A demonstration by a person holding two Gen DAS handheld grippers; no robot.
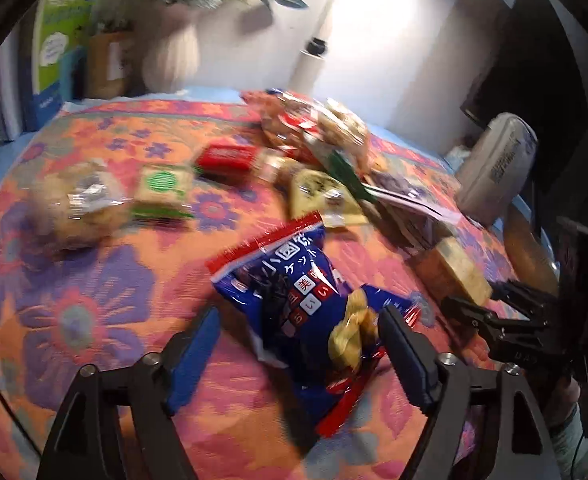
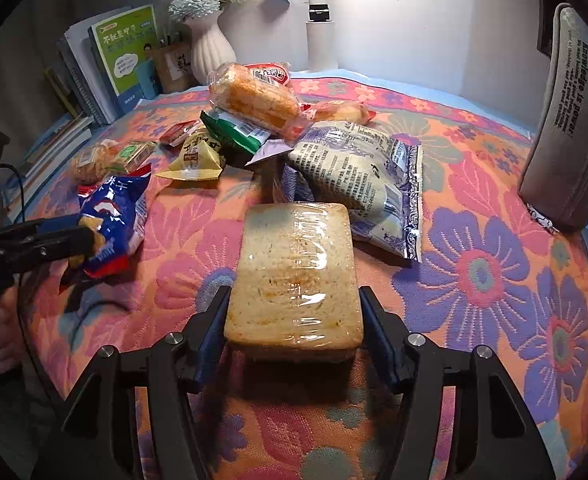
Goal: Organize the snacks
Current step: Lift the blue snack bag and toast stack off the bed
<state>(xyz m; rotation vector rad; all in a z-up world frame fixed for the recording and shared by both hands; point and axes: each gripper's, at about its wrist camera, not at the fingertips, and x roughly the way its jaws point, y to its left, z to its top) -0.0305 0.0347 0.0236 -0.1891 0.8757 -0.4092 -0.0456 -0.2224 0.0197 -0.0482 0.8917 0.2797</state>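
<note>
On the floral-clothed table (image 2: 474, 184), the right gripper (image 2: 294, 328) has its fingers spread either side of a plastic-wrapped bread loaf (image 2: 294, 276), barely clear of it. The left gripper (image 1: 298, 344) stands open around a blue biscuit bag (image 1: 294, 300) lying flat.

My left wrist camera looks forward and steeply down along my left gripper (image 1: 298, 344), close over the flowered cloth (image 1: 94, 320), facing the back wall. My right wrist camera sits just as low behind my right gripper (image 2: 294, 332), facing the same wall. Both views share the snack pile at twelve o'clock, the white vase (image 1: 172, 62) (image 2: 210, 48) at eleven, and the grey pouch (image 1: 494, 164) (image 2: 566, 120) at two. Each view catches the other gripper: the right one at three o'clock, the left one at nine.
</note>
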